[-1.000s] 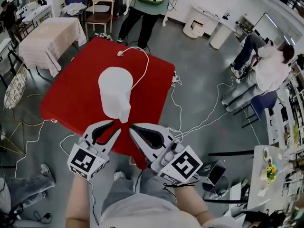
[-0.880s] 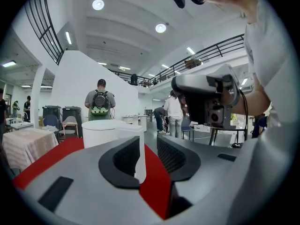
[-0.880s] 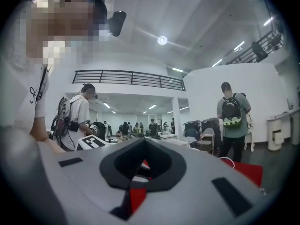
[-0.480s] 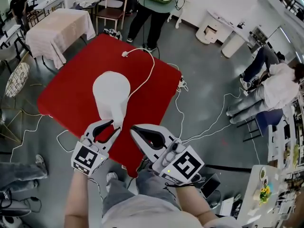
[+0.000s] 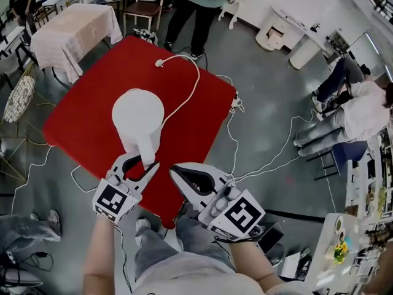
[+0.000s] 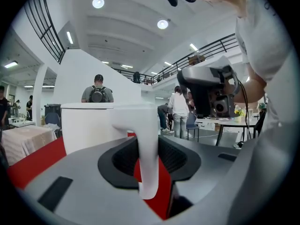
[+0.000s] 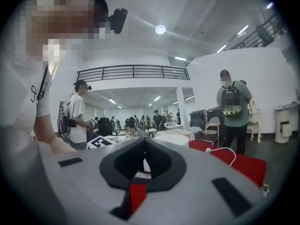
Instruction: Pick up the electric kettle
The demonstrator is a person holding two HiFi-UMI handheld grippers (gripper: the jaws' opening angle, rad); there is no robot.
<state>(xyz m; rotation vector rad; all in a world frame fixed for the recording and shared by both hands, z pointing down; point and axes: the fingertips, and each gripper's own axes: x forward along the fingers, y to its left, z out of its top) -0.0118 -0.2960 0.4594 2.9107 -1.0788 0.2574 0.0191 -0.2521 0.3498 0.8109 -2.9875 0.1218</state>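
In the left half of the head view, on the red table (image 5: pixel 190 115), stands the white kettle (image 5: pixel 138 112), upright, with its handle (image 5: pixel 146 147) pointing down the frame toward you. Its top is a closed white face, so what it holds cannot be seen. In your left gripper view the kettle body (image 6: pixel 89 125) fills the left middle and the handle (image 6: pixel 146 163) drops straight through the centre.

Your left gripper (image 5: pixel 140 165) has its jaws apart with the handle between them. Red table shows in the gap between the handle and the jaw on the view's right, so the jaws surround the handle rather than squeeze it. Whether the jaw on the view's left touches it cannot be told.

Your right gripper (image 5: pixel 173 169) sits just beside the left one, to its right at the table's near edge. Its jaws are closed together with nothing between them.

A white cord (image 5: pixel 187 88) leaves the kettle, loops toward the upper centre of the frame and ends in a plug (image 5: pixel 158 62) lying on the table. Your right gripper view shows that plug and cord (image 7: pixel 225 150) at its right.

Beyond the table's far edge a person (image 5: pixel 196 11) stands at top centre. A table under a pale cloth (image 5: pixel 73 32) is at upper left, with a chair (image 5: pixel 144 5) between it and the person. Loose cables (image 5: pixel 270 158) trail over the grey floor at the right, where another person (image 5: pixel 362 106) sits.
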